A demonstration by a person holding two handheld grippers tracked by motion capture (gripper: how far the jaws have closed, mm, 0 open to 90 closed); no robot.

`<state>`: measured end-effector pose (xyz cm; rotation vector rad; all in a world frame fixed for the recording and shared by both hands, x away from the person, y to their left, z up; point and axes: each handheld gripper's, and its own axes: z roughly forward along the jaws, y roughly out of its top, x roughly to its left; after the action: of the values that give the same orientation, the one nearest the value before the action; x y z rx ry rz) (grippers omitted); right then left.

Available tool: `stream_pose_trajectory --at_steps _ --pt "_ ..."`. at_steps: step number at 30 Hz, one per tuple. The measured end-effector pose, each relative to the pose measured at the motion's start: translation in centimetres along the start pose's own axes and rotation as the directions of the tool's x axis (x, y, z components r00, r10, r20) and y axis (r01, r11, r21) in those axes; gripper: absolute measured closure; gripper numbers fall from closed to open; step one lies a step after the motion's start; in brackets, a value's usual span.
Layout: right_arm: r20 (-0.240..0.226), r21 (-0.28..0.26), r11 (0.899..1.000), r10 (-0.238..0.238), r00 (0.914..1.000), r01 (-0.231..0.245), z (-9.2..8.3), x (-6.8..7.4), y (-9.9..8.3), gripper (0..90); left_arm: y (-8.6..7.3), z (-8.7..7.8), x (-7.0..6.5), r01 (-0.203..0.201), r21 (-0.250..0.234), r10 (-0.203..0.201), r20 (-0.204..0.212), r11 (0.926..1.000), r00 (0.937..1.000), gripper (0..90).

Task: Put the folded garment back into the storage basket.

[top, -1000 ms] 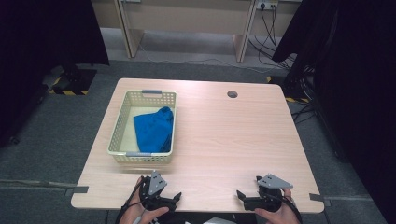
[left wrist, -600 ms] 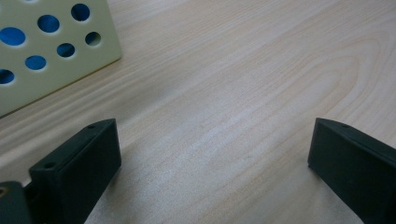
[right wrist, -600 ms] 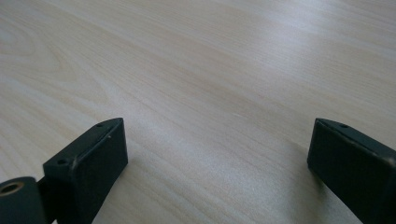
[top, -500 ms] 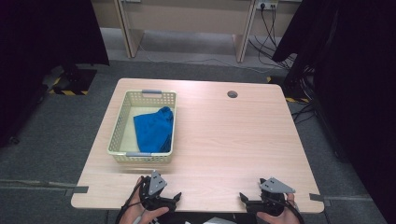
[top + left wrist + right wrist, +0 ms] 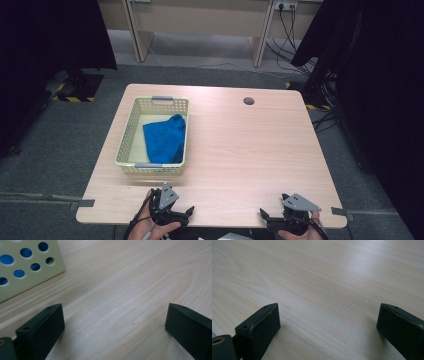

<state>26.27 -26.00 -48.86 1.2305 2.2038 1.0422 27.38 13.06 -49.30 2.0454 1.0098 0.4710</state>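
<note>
In the high view, a pale perforated plastic basket (image 5: 131,135) with grey handles sits on the light wooden surface (image 5: 250,150) toward ten o'clock, and a crumpled blue cloth (image 5: 165,138) lies inside it, bunched against the basket's right wall. The left tongs (image 5: 187,212) rest at the near edge around seven o'clock, just below the basket, held in a hand (image 5: 150,225); the right tongs (image 5: 264,216) sit at five o'clock, well apart from the basket, in the other hand (image 5: 300,231). In the left gripper view, the left tongs (image 5: 113,322) are spread wide with bare wood between the jaws, and the basket's holed corner (image 5: 27,267) stands at eleven o'clock, blue cloth (image 5: 6,259) showing through the holes. In the right gripper view, the right tongs (image 5: 328,322) are likewise released, jaws wide over bare wooden surface (image 5: 324,277), grasping nothing.
</note>
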Motion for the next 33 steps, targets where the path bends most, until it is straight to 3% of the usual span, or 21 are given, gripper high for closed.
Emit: stream_pose_trajectory --at_steps 33 --pt "0.008 -0.001 1.0 0.005 1.0 -0.005 -0.41 -0.04 -0.33 5.2 0.0 -0.01 0.0 0.0 0.0 0.0 0.0 1.0 1.0 1.5"
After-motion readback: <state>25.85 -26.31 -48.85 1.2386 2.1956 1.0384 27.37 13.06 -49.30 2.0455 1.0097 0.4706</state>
